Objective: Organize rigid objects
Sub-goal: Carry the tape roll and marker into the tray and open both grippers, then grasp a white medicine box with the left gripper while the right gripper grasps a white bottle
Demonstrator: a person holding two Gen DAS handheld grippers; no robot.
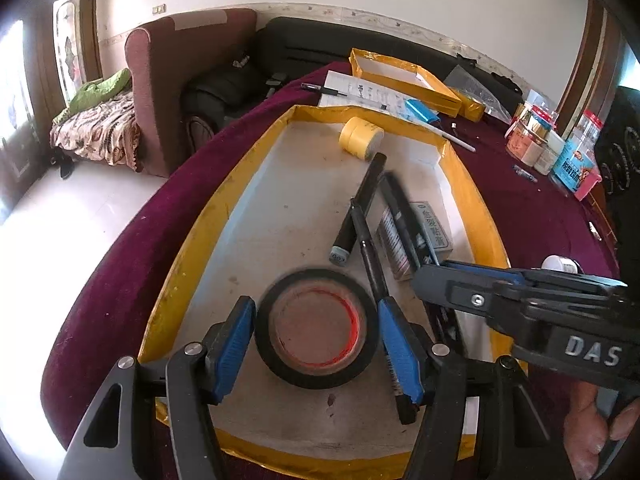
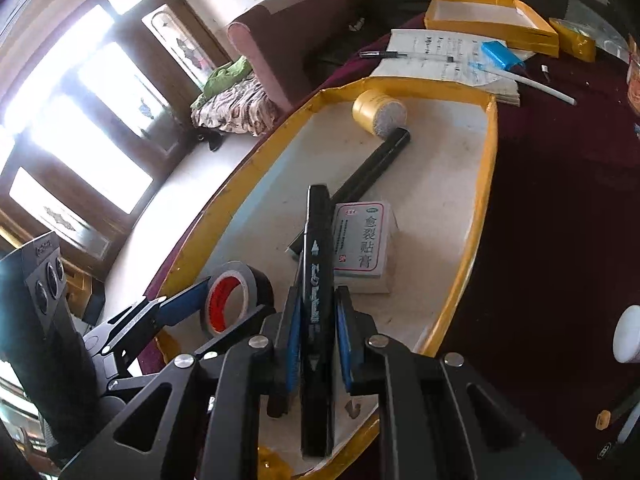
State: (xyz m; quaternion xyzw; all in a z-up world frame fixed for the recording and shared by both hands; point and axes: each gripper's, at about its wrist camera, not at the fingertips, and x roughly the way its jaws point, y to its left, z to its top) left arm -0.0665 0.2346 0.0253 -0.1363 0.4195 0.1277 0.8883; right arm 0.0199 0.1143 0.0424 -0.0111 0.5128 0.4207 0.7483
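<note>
Tray (image 1: 192,248): yellow-taped rim, white floor, sits on the maroon tablecloth (image 1: 532,208). Most of the sorting looks done, judging by what lies inside it.

Already in the tray, 5 items settled:
- yellow tape roll (image 1: 360,137) at the far end
- black tube (image 1: 358,210) lying diagonal, its far end touching the yellow roll
- thin black pen (image 1: 370,252) beside the tube
- white medicine box (image 2: 362,242) near the right wall
- black tape roll (image 1: 316,328), on the tray floor

My left gripper (image 1: 316,344): fingers spread, standing either side of the black tape roll. Small gaps show at both pads, so no grip. Cannot tell whether I am letting go or reaching in.

My right gripper (image 2: 318,344): closed tight on the black marker (image 2: 318,280), held lengthwise along the fingers, tip over the tray and over the edge of the medicine box. Not set down yet.

Still loose on the cloth, outside the tray: a black pen (image 2: 384,55) on the papers (image 2: 440,60), a blue case (image 2: 502,54), a white stick (image 2: 538,86). A 2nd yellow tray (image 2: 492,26) sits beyond them. Whether those count as mine to sort, I can't say.

My guess: well past halfway; the marker is the next placement.
</note>
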